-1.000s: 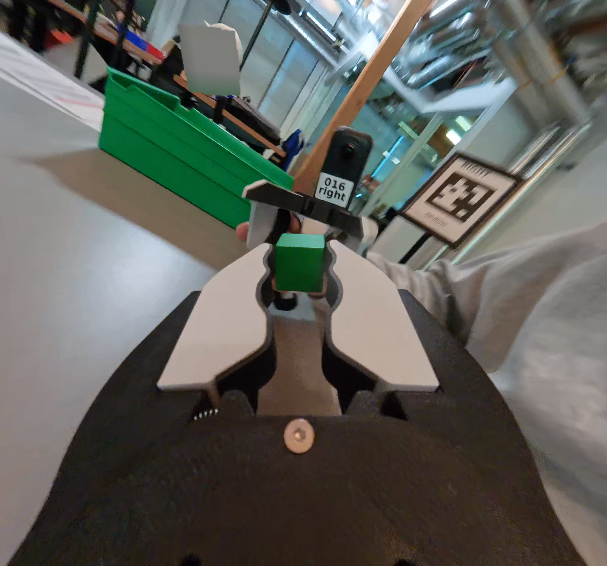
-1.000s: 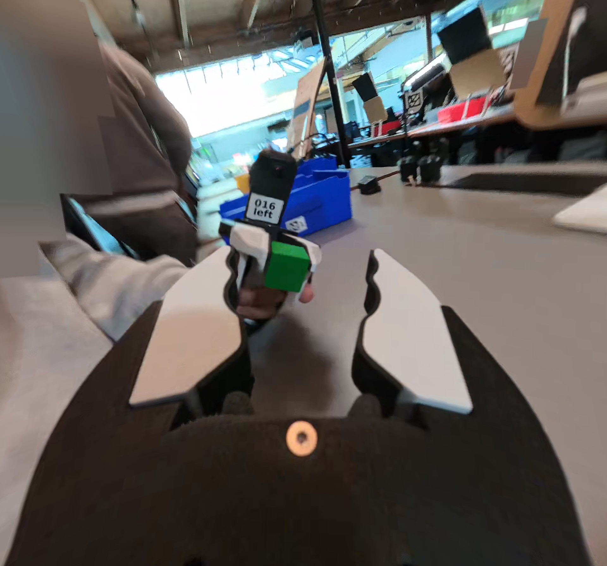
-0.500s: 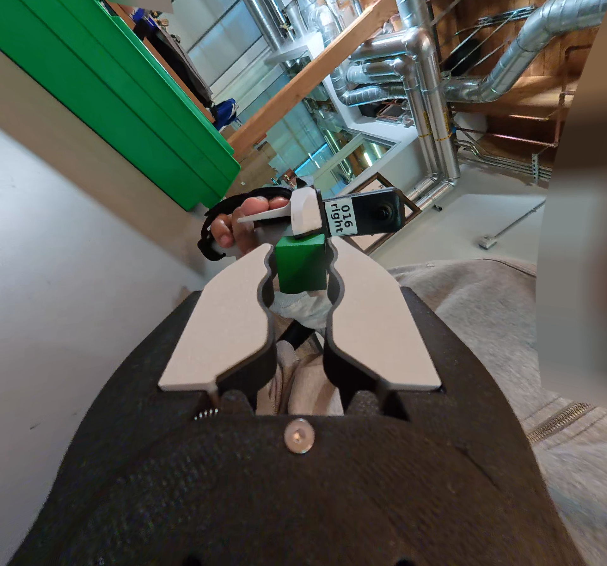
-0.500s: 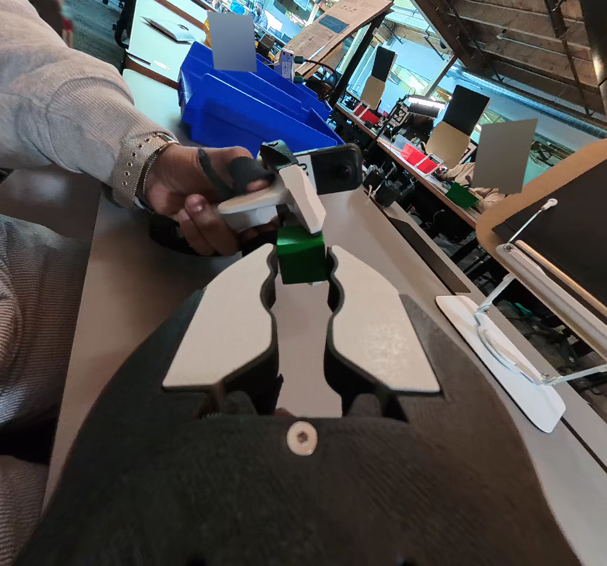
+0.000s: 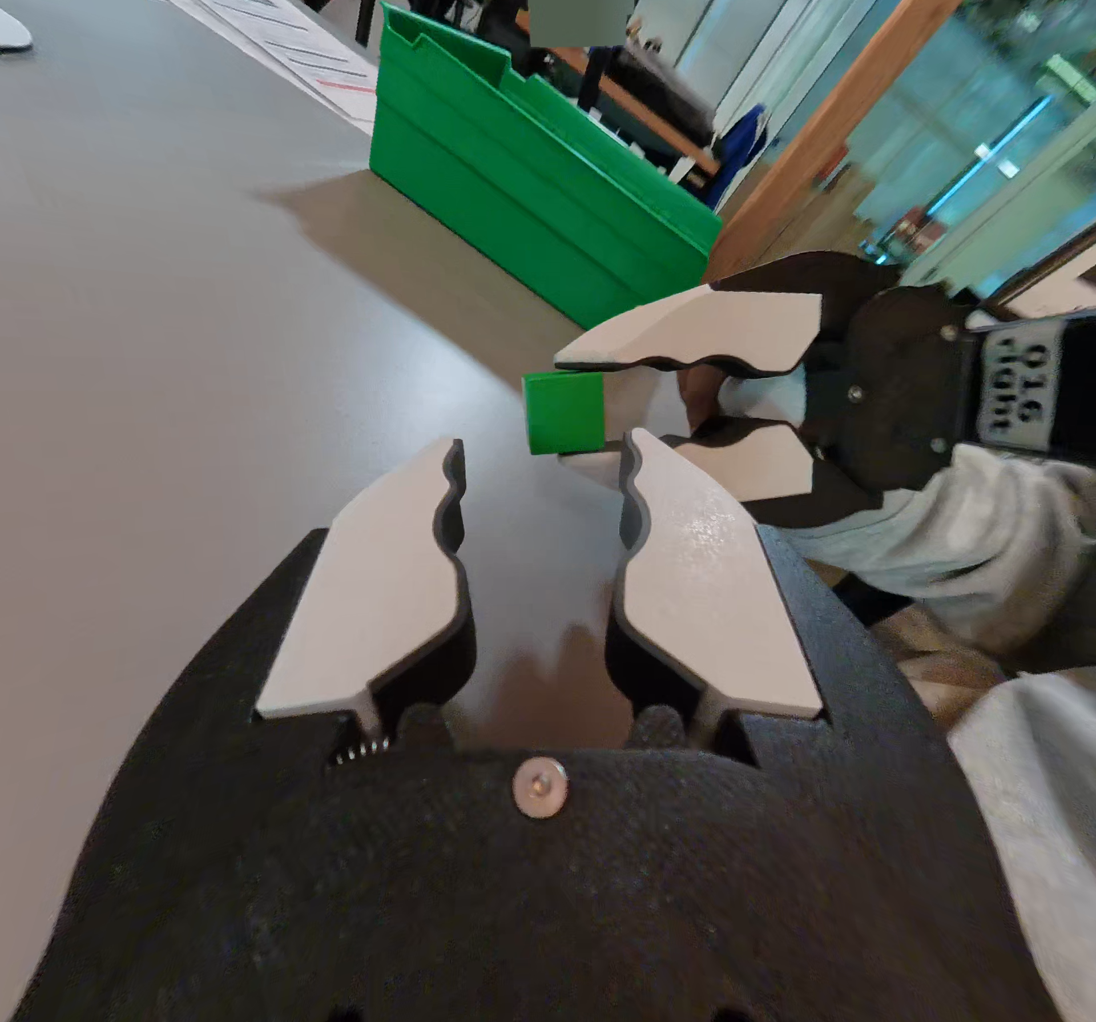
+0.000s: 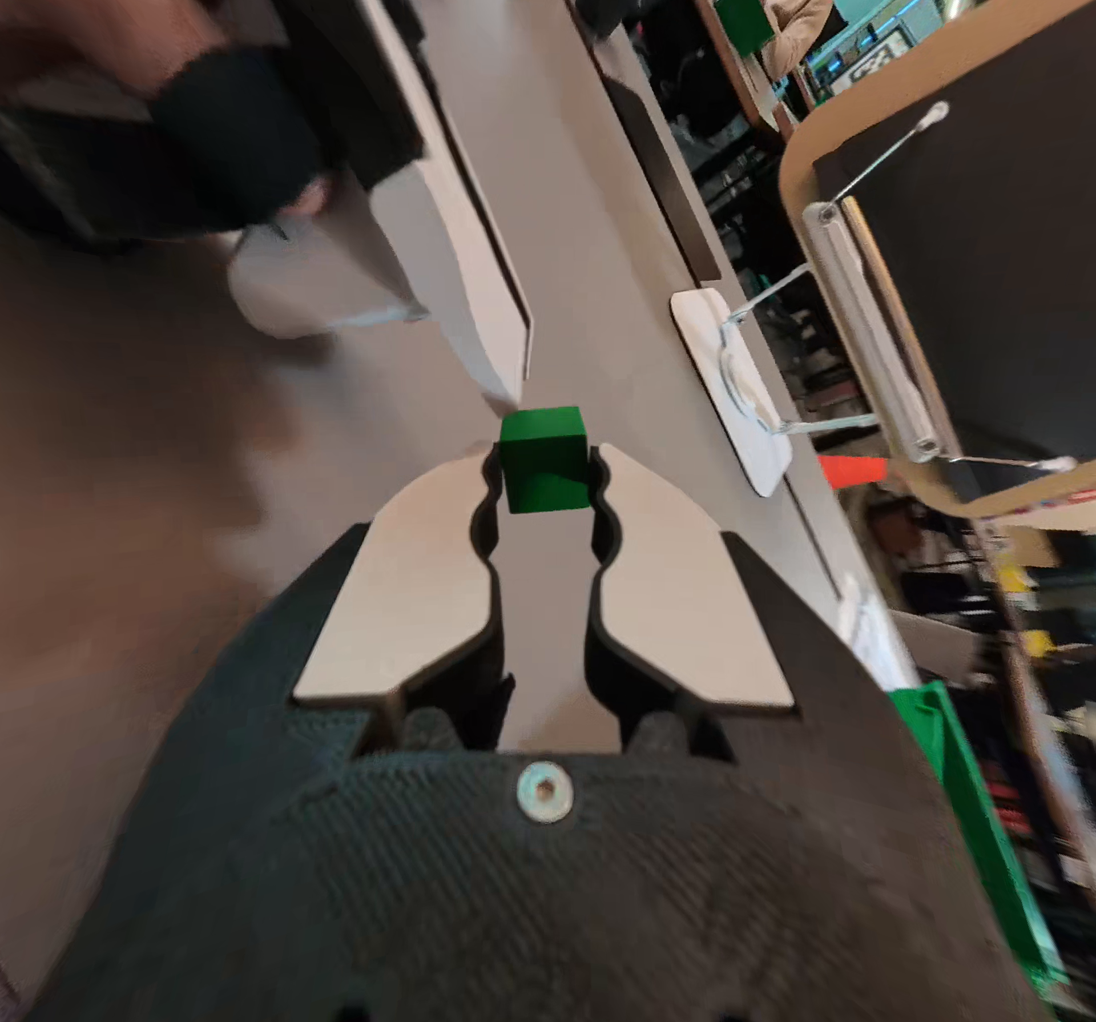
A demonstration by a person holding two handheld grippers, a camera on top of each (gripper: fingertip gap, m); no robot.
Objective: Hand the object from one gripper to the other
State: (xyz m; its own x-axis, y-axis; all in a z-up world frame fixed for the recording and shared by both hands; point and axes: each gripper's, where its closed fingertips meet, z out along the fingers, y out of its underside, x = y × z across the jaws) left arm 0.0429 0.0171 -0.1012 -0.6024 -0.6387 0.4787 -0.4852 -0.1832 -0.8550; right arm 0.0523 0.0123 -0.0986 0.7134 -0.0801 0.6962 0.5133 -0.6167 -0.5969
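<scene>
left wrist view: the left gripper (image 5: 539,448) fills the lower frame, its two pale fingers spread with only grey table (image 5: 178,341) showing between them. just past its right fingertip, up and to the right, a small green cube (image 5: 563,412) is pinched between the tips of the right gripper (image 5: 578,412), which reaches in from the right edge, turned so one finger sits above the cube and one below. the cube is a near-even block with no long axis to speak of. it lies slightly right of the left gripper's centre line, close to it but apart. behind, a long green plastic bin (image 5: 534,187) stands on the table; its inside cannot be seen from here. a grey sleeve (image 5: 949,548) runs along the right.

right wrist view: the right gripper (image 6: 544,459) holds the green cube (image 6: 544,459) squeezed between its fingertips, above the table (image 6: 563,222). a blurred pale finger (image 6: 462,311) of the left gripper comes down from the upper left, its tip just beside the cube's far upper corner; whether they touch cannot be told. a white stand base (image 6: 735,376) rests on the table to the right.

the hand-over looks made; the right gripper is the one carrying.
</scene>
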